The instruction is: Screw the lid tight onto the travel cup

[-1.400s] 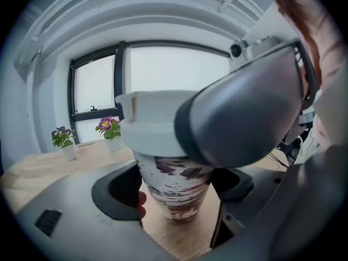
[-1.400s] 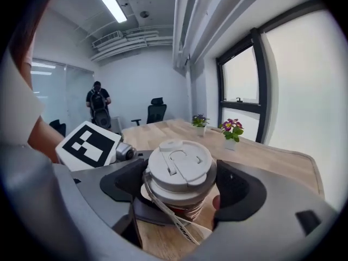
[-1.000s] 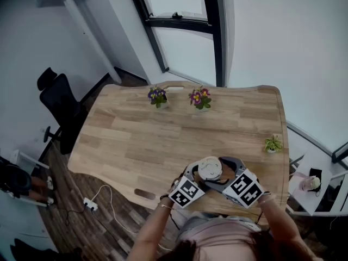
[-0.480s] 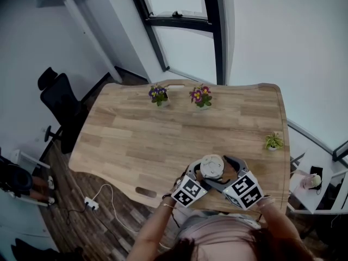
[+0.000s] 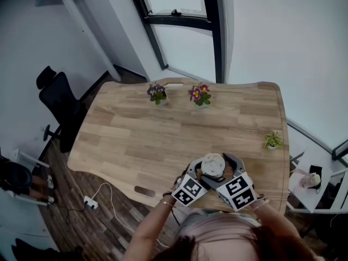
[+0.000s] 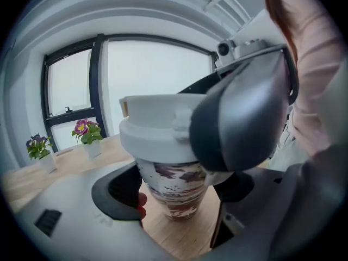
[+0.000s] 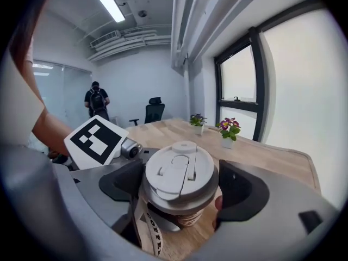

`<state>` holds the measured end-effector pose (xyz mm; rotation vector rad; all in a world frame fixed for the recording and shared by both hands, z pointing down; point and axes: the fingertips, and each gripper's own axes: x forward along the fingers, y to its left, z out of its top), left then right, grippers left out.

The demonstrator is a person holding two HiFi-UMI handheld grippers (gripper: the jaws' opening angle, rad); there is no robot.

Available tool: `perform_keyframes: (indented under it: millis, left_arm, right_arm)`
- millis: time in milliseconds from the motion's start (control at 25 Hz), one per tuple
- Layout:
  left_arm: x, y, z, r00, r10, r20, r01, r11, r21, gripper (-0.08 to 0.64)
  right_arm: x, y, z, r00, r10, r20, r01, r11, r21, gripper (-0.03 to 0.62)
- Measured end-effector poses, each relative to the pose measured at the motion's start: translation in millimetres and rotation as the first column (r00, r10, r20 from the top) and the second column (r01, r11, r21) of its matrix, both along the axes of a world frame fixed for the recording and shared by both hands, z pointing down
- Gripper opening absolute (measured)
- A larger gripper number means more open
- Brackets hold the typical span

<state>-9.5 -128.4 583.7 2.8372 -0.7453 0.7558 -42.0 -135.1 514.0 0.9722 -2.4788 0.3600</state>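
Note:
The travel cup [image 5: 212,166] stands near the wooden table's [image 5: 141,140] front edge, its white lid [image 7: 180,176] on top. Its body [image 6: 174,192] has a brown-and-white pattern. My left gripper [image 6: 176,193] is shut on that body below the lid, one pad [image 6: 124,192] pressed against the cup's left side. My right gripper [image 7: 179,188] is shut on the lid, its jaws on opposite sides of the rim. In the head view both grippers meet at the cup, left gripper [image 5: 202,173] and right gripper [image 5: 220,171] side by side.
Two potted flowers [image 5: 157,94] [image 5: 199,95] stand at the table's far edge and a small green plant [image 5: 273,141] at its right edge. A black office chair [image 5: 57,105] is left of the table. A person [image 7: 96,101] stands far back in the room.
The right gripper's marker cube has swung left and nearer to me while staying on the lid. The left gripper and the cup have kept their place.

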Motion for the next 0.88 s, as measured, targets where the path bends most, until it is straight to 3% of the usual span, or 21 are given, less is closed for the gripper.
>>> perform_keyframes:
  millis: [120,280,400,520,640,760,880]
  left_arm:
    - [-0.5,-0.4,-0.1,1.0,-0.006,-0.006,0.006,1.0,0.002,0.371]
    - [-0.1,3.0,0.5,0.996,0.084,0.007,-0.084,0.996,-0.017,0.371]
    - [2.0,3.0,0.9,0.993,0.114,0.027,-0.113,0.993,-0.025,0.371]
    - [3.4,1.1,0.4,0.998,0.064,0.017,-0.064,0.998,-0.014,0.371]
    - [3.6,-0.4,-0.3,1.0,0.011,-0.003,-0.011,1.0,0.001,0.371]
    - [4.7,-2.2,-0.3,1.0,-0.001,-0.008,0.001,1.0,0.006,0.371]
    - [5.2,-1.4,0.5,1.0,0.023,-0.007,-0.023,1.0,0.002,0.371]
  right_arm:
    - [1.6,4.5,-2.5,0.998,-0.057,0.03,0.057,0.998,-0.005,0.393]
    - [8.8,11.1,-1.5,0.973,-0.229,0.04,0.23,0.973,-0.029,0.393]
    - [8.9,8.4,1.4,0.959,-0.28,0.035,0.281,0.959,-0.039,0.393]
    - [8.4,6.2,0.5,0.975,-0.218,0.031,0.219,0.976,-0.007,0.393]
    - [10.2,4.6,-0.7,0.996,-0.082,0.036,0.081,0.996,0.022,0.393]
    - [12.1,2.5,-1.1,0.998,0.04,0.051,-0.042,0.998,0.038,0.393]
    - [13.4,5.4,-0.5,0.997,0.005,0.077,-0.006,1.0,0.022,0.393]
